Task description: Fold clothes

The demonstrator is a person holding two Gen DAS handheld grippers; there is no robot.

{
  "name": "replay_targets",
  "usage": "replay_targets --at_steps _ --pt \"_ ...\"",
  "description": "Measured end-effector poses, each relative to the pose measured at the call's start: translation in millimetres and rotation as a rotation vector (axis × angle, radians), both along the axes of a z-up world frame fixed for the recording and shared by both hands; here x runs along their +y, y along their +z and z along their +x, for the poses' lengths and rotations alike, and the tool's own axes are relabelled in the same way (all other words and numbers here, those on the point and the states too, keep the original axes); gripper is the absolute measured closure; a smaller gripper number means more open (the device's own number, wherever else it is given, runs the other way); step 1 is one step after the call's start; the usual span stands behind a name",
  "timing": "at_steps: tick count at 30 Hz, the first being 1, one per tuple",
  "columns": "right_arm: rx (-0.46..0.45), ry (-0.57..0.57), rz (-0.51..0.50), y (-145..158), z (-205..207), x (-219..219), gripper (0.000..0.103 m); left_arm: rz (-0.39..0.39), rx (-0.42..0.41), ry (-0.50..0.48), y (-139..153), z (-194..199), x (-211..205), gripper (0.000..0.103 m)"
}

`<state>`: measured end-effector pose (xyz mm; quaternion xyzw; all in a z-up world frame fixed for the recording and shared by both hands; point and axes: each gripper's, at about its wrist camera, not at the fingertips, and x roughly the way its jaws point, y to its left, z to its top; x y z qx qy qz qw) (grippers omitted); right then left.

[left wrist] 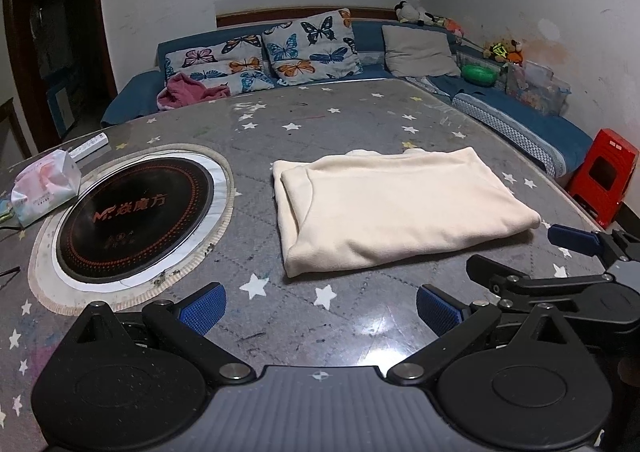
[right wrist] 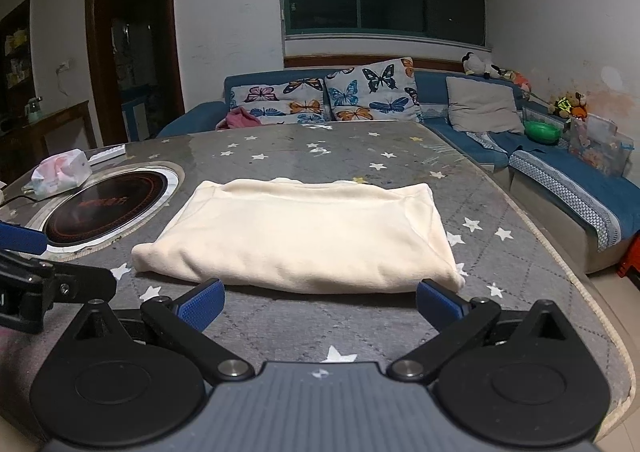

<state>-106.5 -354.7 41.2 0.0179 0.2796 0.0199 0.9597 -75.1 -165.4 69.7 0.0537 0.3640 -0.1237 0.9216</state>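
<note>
Nearest the lens in each wrist view are the tongs themselves: the left gripper (left wrist: pixel 321 308) and the right gripper (right wrist: pixel 320 304) both stand spread wide, blue pads apart, pinching nothing. The cream garment (right wrist: pixel 304 232) lies flat on the star-patterned table cover (right wrist: pixel 520 260), already folded into a thick rectangle, just ahead of the right gripper and ahead and to the right of the left one; neither tool touches it. An induction hob (left wrist: pixel 134 218) is set into the table beside the garment's left edge, with a tissue pack (left wrist: pixel 44 186) beyond. Judgement: the fold appears nearly complete. Any further fold should take both near corners together, pinching all layers squarely, lifting evenly, and keeping the cloth off the hob.
</note>
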Motion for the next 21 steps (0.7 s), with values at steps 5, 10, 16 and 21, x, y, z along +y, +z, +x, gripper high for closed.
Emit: replay_targets --at_steps 5,10,16,21 --pt "0.005 -0.002 0.001 -1.2 0.2 -0.4 0.000 0.002 0.008 -0.005 1.4 -1.4 -1.6 0.000" --pt "0.007 -0.004 0.002 -2.0 0.9 0.0 0.000 0.007 0.021 -0.007 0.8 -1.3 -2.6 0.000" --pt "0.010 -0.006 0.003 -2.9 1.0 0.1 0.000 0.014 0.033 -0.011 0.8 -1.4 -4.0 0.000" --pt "0.010 -0.006 0.006 -2.8 1.3 -0.3 0.000 0.015 0.038 -0.014 1.1 -1.8 -5.4 0.000"
